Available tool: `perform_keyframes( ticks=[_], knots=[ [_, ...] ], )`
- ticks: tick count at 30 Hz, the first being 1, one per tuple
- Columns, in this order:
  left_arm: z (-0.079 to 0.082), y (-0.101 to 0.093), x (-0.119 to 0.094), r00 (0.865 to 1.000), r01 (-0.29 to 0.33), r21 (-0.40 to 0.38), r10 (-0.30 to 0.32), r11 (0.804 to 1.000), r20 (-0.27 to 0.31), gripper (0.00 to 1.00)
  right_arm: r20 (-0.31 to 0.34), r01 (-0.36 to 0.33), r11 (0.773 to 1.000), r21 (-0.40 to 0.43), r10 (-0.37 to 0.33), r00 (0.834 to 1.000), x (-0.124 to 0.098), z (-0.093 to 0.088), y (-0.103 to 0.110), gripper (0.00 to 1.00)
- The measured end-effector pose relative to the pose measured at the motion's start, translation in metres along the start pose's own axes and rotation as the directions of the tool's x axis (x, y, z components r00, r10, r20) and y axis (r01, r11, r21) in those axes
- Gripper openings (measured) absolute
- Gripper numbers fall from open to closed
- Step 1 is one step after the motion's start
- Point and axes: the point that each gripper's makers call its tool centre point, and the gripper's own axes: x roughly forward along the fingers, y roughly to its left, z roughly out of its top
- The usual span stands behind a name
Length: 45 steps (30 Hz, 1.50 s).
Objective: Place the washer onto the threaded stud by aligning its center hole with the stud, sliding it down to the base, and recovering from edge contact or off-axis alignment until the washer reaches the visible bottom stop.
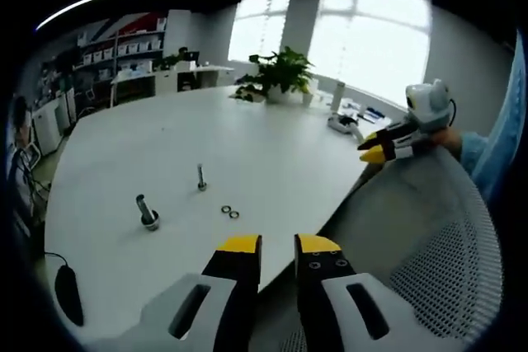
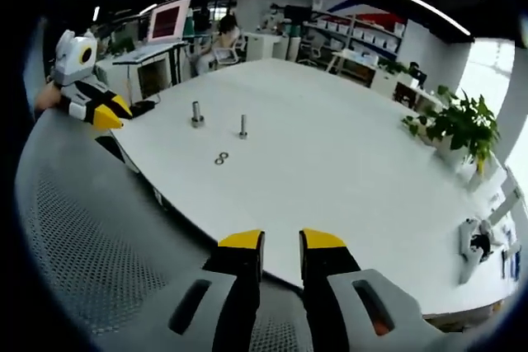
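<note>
Left gripper (image 1: 278,242) and right gripper (image 2: 282,239) each hold their jaws a narrow gap apart, gripping nothing, over a grey mesh chair back (image 2: 91,228). Beyond, on the white table (image 1: 272,154), two washers (image 1: 230,212) lie side by side, apparently touching. Farther off stand the threaded stud (image 1: 201,177) and a stouter bolt (image 1: 147,213), well apart.

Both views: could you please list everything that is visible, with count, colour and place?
table: one, white, large, in front of both grippers
studs: two, grey metal, upright on the table, apart
washers: two, metal, flat on the table near the studs
plant: one, green, far table edge
chair back: one, grey mesh, beside the table
black object: one, table edge
left gripper: yellow-tipped jaws, open, empty
right gripper: yellow-tipped jaws, open, empty
</note>
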Motion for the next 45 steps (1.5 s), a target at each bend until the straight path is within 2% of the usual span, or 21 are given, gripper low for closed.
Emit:
perform_keyframes(
  ticks=[2, 6, 8, 10, 11, 14, 15, 17, 19, 20, 21, 22, 23, 24, 30, 34, 35, 36, 39, 42, 45],
  knots=[
    [0.002, 0.004, 0.000, 1.000, -0.008, -0.008, 0.008, 1.000, 0.004, 0.14, -0.032, -0.035, 0.999, -0.008, 0.035, 0.999, 0.000, -0.001, 0.000, 0.21],
    [0.006, 0.012, -0.002, 1.000, -0.020, -0.039, 0.020, 0.999, 0.010, 0.09, -0.078, -0.090, 0.987, -0.135, 0.080, 0.994, 0.003, 0.014, -0.006, 0.21],
    [0.010, 0.019, -0.003, 0.999, -0.036, -0.044, 0.037, 0.998, 0.024, 0.08, -0.103, -0.151, 0.971, -0.186, 0.133, 0.986, 0.009, 0.025, -0.003, 0.21],
    [0.012, 0.028, -0.006, 0.997, -0.065, -0.053, 0.067, 0.996, 0.038, 0.08, -0.129, -0.201, 0.949, -0.242, 0.174, 0.976, 0.018, 0.035, -0.001, 0.21],
    [0.012, 0.030, -0.007, 0.997, -0.066, -0.064, 0.069, 0.996, 0.041, 0.08, -0.158, -0.239, 0.934, -0.264, 0.202, 0.966, 0.024, 0.038, 0.002, 0.21],
    [0.013, 0.038, -0.013, 0.993, -0.080, -0.152, 0.093, 0.985, 0.079, 0.07, -0.205, -0.292, 0.895, -0.338, 0.233, 0.951, 0.041, 0.047, 0.006, 0.21],
    [0.011, 0.039, -0.015, 0.993, -0.075, -0.153, 0.088, 0.985, 0.079, 0.05, -0.212, -0.312, 0.880, -0.359, 0.248, 0.945, 0.050, 0.051, 0.009, 0.22],
    [0.009, 0.041, -0.017, 0.993, -0.080, -0.149, 0.092, 0.986, 0.075, 0.01, -0.223, -0.341, 0.868, -0.361, 0.275, 0.935, 0.062, 0.054, 0.015, 0.24],
    [0.009, 0.042, -0.018, 0.992, -0.086, -0.146, 0.099, 0.985, 0.080, 0.01, -0.250, -0.393, 0.854, -0.340, 0.320, 0.914, 0.077, 0.056, 0.025, 0.24],
    [0.010, 0.042, -0.018, 0.991, -0.087, -0.147, 0.100, 0.985, 0.084, 0.02, -0.264, -0.423, 0.840, -0.340, 0.346, 0.900, 0.085, 0.057, 0.031, 0.24],
    [0.011, 0.041, -0.017, 0.991, -0.086, -0.145, 0.099, 0.986, 0.085, 0.03, -0.264, -0.434, 0.835, -0.338, 0.359, 0.895, 0.091, 0.058, 0.034, 0.24],
    [0.008, 0.040, -0.015, 0.993, -0.080, -0.140, 0.090, 0.987, 0.070, 0.03, -0.268, -0.443, 0.832, -0.334, 0.367, 0.891, 0.097, 0.060, 0.036, 0.24],
    [0.002, 0.035, -0.014, 0.997, -0.060, -0.143, 0.065, 0.988, 0.031, 0.02, -0.279, -0.460, 0.823, -0.332, 0.380, 0.882, 0.102, 0.060, 0.040, 0.24],
    [0.003, 0.035, -0.012, 0.997, -0.058, -0.138, 0.063, 0.989, 0.034, 0.01, -0.290, -0.487, 0.807, -0.333, 0.404, 0.868, 0.109, 0.062, 0.046, 0.24],
    [0.002, 0.035, -0.011, 0.998, -0.046, -0.150, 0.051, 0.988, 0.031, 0.04, -0.308, -0.525, 0.783, -0.334, 0.436, 0.846, 0.135, 0.069, 0.065, 0.24],
    [0.003, 0.036, -0.011, 0.998, -0.047, -0.147, 0.052, 0.988, 0.030, 0.04, -0.290, -0.554, 0.789, -0.265, 0.483, 0.826, 0.154, 0.070, 0.079, 0.24],
    [0.003, 0.036, -0.010, 0.998, -0.048, -0.145, 0.053, 0.988, 0.031, 0.05, -0.307, -0.566, 0.783, -0.256, 0.490, 0.816, 0.159, 0.066, 0.083, 0.24],
    [0.003, 0.037, -0.010, 0.998, -0.050, -0.143, 0.055, 0.988, 0.031, 0.05, -0.319, -0.570, 0.779, -0.262, 0.488, 0.812, 0.162, 0.064, 0.085, 0.24],
    [0.003, 0.038, -0.010, 0.998, -0.052, -0.150, 0.057, 0.987, 0.028, 0.06, -0.344, -0.576, 0.762, -0.296, 0.477, 0.809, 0.175, 0.060, 0.091, 0.24],
    [0.002, 0.038, -0.010, 0.998, -0.052, -0.160, 0.057, 0.986, 0.024, 0.06, -0.345, -0.589, 0.754, -0.292, 0.491, 0.800, 0.185, 0.063, 0.101, 0.24],
    [0.001, 0.038, -0.010, 0.998, -0.055, -0.166, 0.059, 0.985, 0.024, 0.06, -0.347, -0.590, 0.747, -0.306, 0.489, 0.800, 0.194, 0.063, 0.104, 0.24]
  ],
)
